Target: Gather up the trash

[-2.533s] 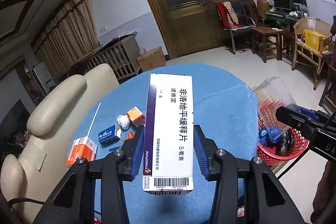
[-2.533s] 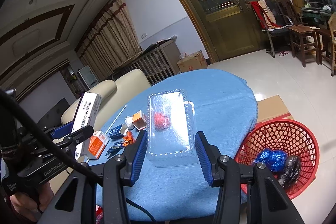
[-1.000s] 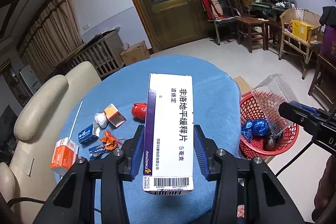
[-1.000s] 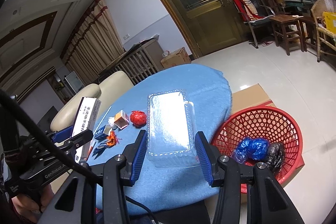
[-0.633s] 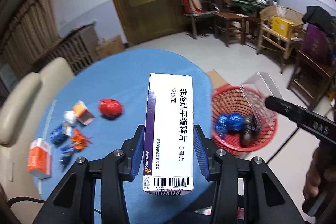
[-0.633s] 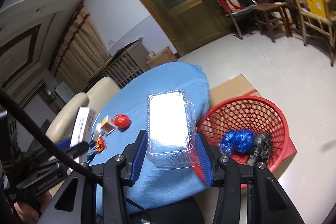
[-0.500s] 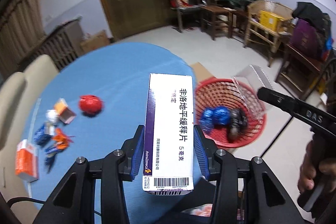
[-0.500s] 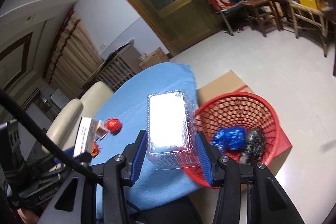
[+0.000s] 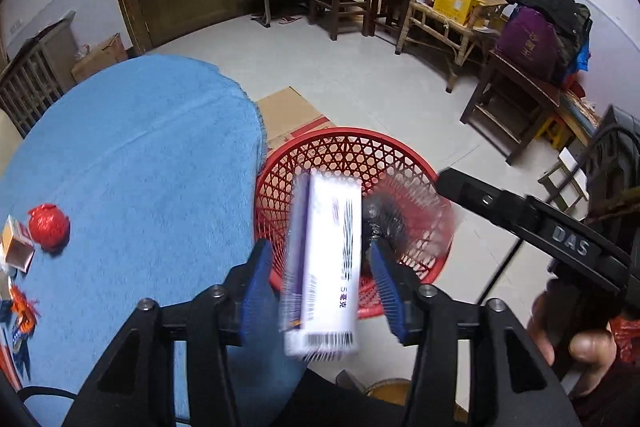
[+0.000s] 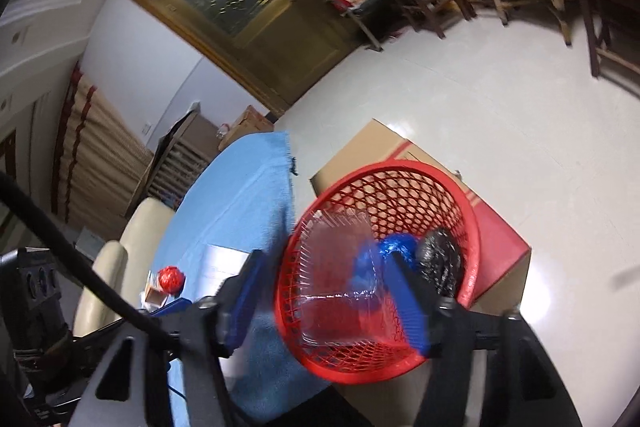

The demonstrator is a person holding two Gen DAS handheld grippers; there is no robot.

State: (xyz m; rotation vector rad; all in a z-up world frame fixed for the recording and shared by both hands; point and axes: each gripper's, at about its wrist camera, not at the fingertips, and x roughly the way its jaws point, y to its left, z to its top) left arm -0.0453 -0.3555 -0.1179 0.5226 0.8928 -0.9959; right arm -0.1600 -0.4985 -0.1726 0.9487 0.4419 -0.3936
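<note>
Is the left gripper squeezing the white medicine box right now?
Apart. The left wrist view shows the left gripper with jaws opening and a gap on each side of the blurred white medicine box, which is slipping toward the red basket.

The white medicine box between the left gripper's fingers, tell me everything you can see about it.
The medicine box is a long white carton, cardboard by the look of it, with a purple side, dark printed text and a barcode at its near end. It is motion-blurred and tilted between the blue pads of the left gripper, whose jaws are opening; gaps show on both sides. It hangs above the red basket beside the blue-covered table.
</note>
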